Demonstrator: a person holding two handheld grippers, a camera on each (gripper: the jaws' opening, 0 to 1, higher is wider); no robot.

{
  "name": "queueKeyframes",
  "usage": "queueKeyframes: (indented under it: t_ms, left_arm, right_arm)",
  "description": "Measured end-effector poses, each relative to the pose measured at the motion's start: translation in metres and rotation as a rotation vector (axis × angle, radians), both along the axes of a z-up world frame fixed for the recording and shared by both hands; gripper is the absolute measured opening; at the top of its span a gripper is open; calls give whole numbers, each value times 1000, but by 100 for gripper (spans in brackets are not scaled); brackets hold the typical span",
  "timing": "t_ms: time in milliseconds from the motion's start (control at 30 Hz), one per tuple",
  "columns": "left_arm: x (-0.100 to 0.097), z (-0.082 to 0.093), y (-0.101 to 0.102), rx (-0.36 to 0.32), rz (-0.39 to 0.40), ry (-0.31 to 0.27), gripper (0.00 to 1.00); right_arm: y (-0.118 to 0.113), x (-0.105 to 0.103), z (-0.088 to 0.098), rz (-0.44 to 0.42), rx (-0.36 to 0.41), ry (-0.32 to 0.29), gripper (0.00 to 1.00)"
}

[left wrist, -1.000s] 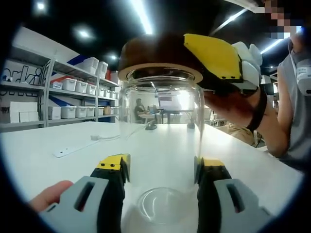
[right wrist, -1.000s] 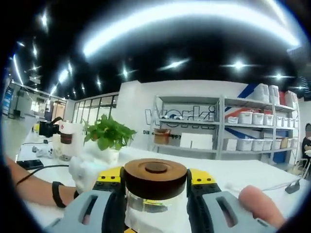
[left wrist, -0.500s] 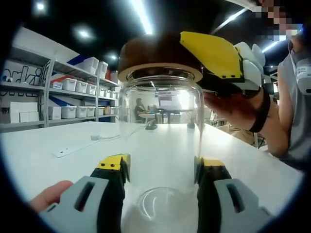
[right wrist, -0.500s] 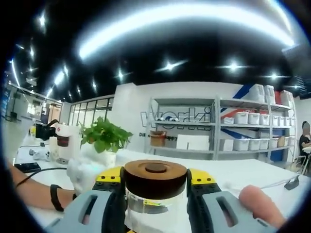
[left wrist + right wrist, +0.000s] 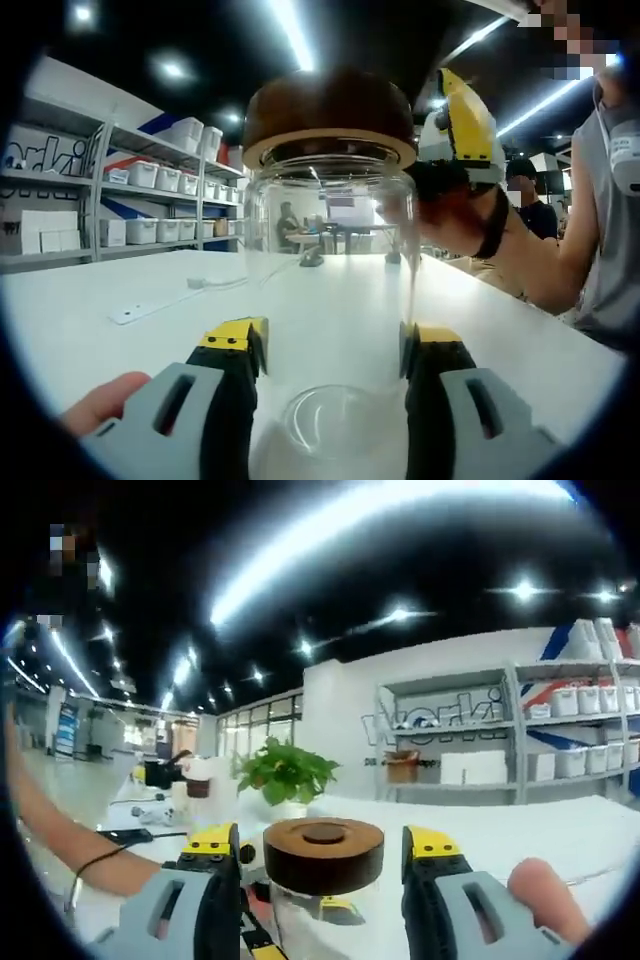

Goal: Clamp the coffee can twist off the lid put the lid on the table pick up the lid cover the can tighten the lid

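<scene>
The can (image 5: 332, 300), a clear glass jar, stood upright on the white counter (image 5: 120, 330), and the left gripper (image 5: 332, 350) was clamped on its lower body, one yellow-tipped jaw pressed against each side of the glass. The dark brown lid (image 5: 330, 115) sat level on the can's mouth, its pale underside rim meeting the glass shoulder. In the left gripper view the right gripper (image 5: 455, 130) hung just beside the lid at its right, apart from it, held by a hand (image 5: 450, 215) with a dark band at the wrist. In the right gripper view the right gripper (image 5: 322, 855) was released: its two jaws stood spread on either side of the lid (image 5: 323, 852), with a clear gap between each jaw and the lid's edge. The glass of the can (image 5: 320, 920) showed below the lid there, and part of the left gripper (image 5: 250, 935) could be seen low down beside it. A fingertip (image 5: 100, 400) showed at the bottom left of the left gripper view. Toward the far side of the counter stood a leafy potted plant (image 5: 285, 775), and a flat white strip with a cable (image 5: 135, 313) lay on the counter to the left of the can. Shelves (image 5: 150, 190) with white bins lined the wall behind.
</scene>
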State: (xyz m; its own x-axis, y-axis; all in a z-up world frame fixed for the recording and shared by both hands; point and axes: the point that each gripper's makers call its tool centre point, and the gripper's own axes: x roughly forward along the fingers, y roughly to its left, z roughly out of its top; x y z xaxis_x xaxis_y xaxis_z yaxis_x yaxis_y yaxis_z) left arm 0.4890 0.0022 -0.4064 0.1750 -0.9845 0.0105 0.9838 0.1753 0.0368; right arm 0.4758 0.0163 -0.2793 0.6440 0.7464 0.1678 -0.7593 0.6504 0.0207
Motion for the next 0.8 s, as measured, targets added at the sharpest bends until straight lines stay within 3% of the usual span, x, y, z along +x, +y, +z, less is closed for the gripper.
queueKeyframes:
  t_ms: [67,167,267,533,800]
  left_arm:
    - [0,0,0,0,0,0,49]
    - [0,0,0,0,-2,1,49]
    - [0,0,0,0,-2,1,49]
    - [0,0,0,1,-2,1,49]
    - [0,0,0,1,-3,2,49]
  right_arm:
    - [-4,-1,5,95,10,21,59]
    - [-6,3,-1,151,-84,18,59]
    - [2,6,-8,203,-127,35,59]
    - [18,12,-24,220,-163,57,52]
    - [14,12,-20,153,-167,22,47]
